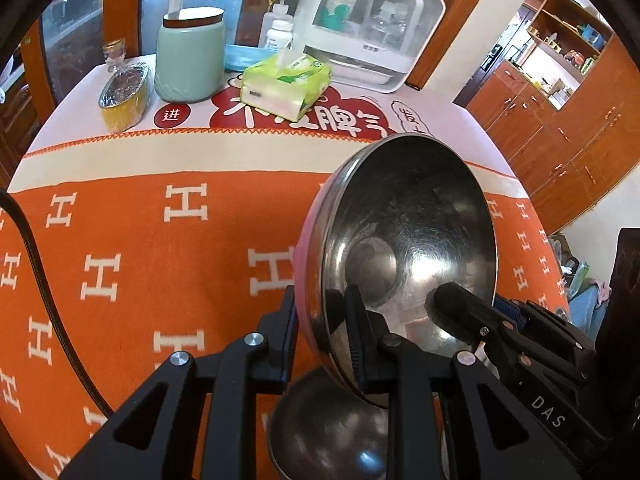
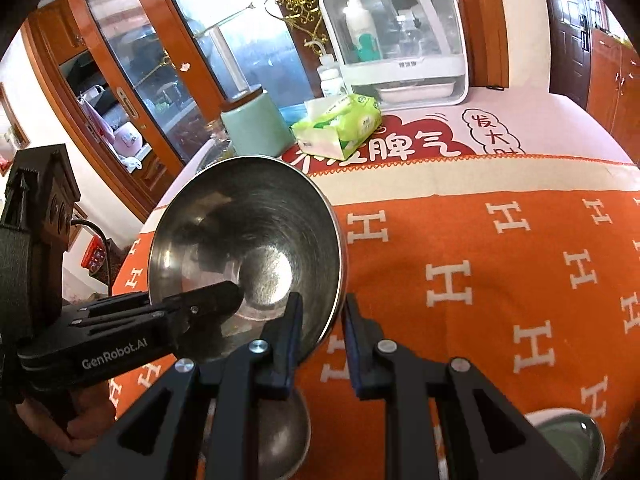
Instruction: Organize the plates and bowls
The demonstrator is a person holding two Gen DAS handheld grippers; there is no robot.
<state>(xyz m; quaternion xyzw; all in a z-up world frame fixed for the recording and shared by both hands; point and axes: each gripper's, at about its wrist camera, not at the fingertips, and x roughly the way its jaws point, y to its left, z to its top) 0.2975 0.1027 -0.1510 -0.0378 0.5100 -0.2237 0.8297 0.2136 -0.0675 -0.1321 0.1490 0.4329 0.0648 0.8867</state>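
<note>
Left wrist, bowl (image 1: 408,240) rim between tongs (image 1: 320,320)

I count two steel bowls: one (image 1: 412,236) clamped at its rim between both my tongs, left (image 1: 320,332) and right (image 2: 320,328), and a second (image 1: 324,432) beneath them. Beyond the tongs I count one tissue pack (image 1: 286,84), one green canister (image 1: 190,60), one white cabinet (image 1: 372,28), and two bottles (image 1: 278,36).

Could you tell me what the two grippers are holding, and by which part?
Both hold one steel bowl by its rim: left gripper and right gripper clamp opposite edges.
</note>
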